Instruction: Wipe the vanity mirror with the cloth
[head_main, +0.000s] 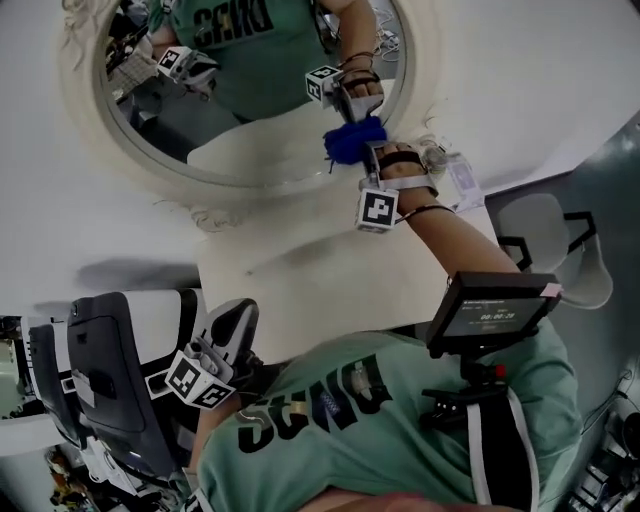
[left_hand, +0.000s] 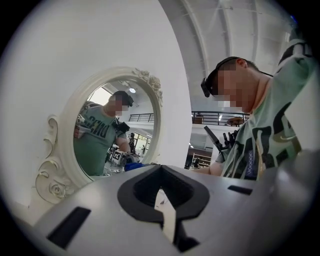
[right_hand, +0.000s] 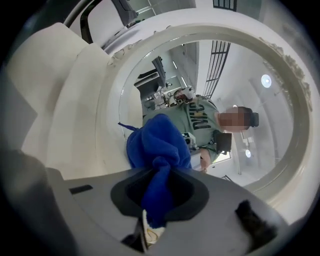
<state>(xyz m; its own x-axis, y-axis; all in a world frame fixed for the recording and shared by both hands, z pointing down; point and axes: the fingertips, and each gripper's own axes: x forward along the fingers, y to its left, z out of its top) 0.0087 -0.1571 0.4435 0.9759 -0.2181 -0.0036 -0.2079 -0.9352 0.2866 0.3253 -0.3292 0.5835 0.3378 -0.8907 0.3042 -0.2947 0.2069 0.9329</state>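
Note:
The oval vanity mirror (head_main: 250, 100) in its ornate white frame (head_main: 215, 180) stands at the far edge of a white table (head_main: 300, 280). My right gripper (head_main: 362, 152) is shut on a bunched blue cloth (head_main: 352, 140), which presses against the lower right of the glass. In the right gripper view the cloth (right_hand: 156, 147) bulges out of the shut jaws of the right gripper (right_hand: 155, 200), and the mirror frame (right_hand: 295, 100) rings it closely. My left gripper (head_main: 238, 318) hangs low at the table's near left edge, shut and empty. From the left gripper (left_hand: 162, 200) the mirror (left_hand: 112, 135) shows at the left.
A white wall (head_main: 540, 70) rises behind the mirror. A dark chair (head_main: 110, 370) stands near the left gripper and a white chair (head_main: 560, 240) to the right of the table. A small screen (head_main: 490, 310) is mounted on the person's chest.

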